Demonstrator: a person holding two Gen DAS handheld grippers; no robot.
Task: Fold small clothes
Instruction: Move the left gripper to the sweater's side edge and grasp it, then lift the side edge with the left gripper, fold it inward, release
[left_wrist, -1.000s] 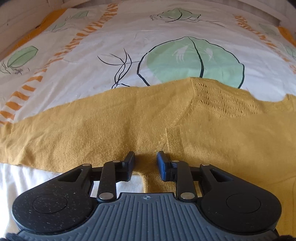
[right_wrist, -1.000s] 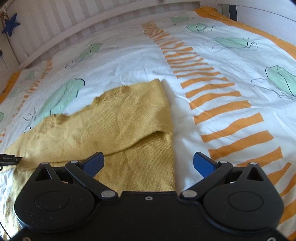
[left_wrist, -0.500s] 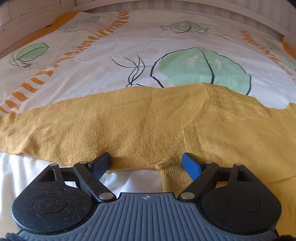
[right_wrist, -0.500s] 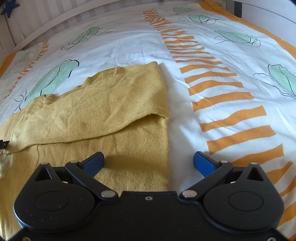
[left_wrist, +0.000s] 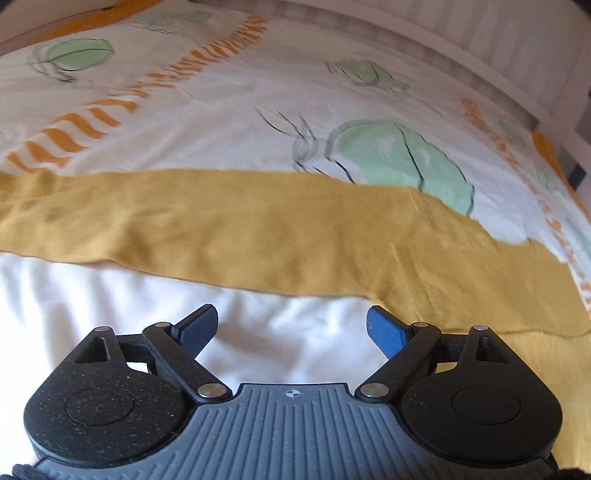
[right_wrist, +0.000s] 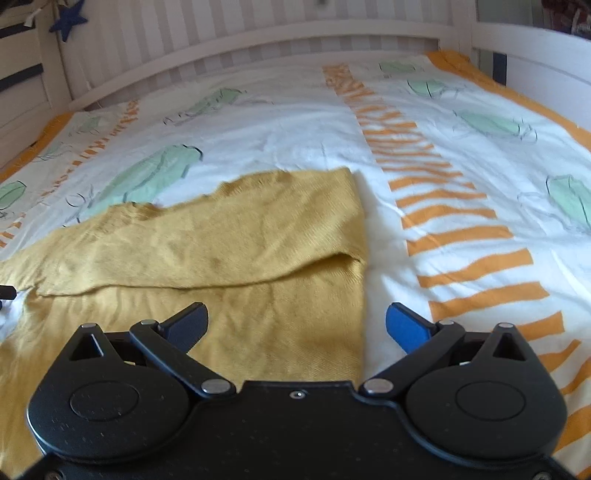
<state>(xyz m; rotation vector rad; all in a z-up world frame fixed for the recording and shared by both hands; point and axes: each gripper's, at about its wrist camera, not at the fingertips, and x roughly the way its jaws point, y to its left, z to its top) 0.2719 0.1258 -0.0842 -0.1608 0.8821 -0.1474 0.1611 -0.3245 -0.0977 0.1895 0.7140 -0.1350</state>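
A mustard-yellow knit sweater (right_wrist: 229, 258) lies flat on the bed. Its right sleeve is folded across the body. In the left wrist view its left sleeve (left_wrist: 184, 229) stretches out straight to the left. My left gripper (left_wrist: 291, 332) is open and empty over white sheet, just below the sleeve and left of the sweater's body. My right gripper (right_wrist: 295, 325) is open and empty, hovering over the sweater's lower right edge.
The bedspread (right_wrist: 461, 206) is white with orange stripes and green leaf prints. A white slatted bed rail (right_wrist: 258, 40) runs along the far side. A blue star (right_wrist: 68, 22) hangs at the far left. The left gripper's tip (right_wrist: 7, 293) shows at the left edge.
My left gripper has opened, let go of the sweater at the armpit and drawn back to the left onto bare sheet. My right gripper stayed open and shifted slightly.
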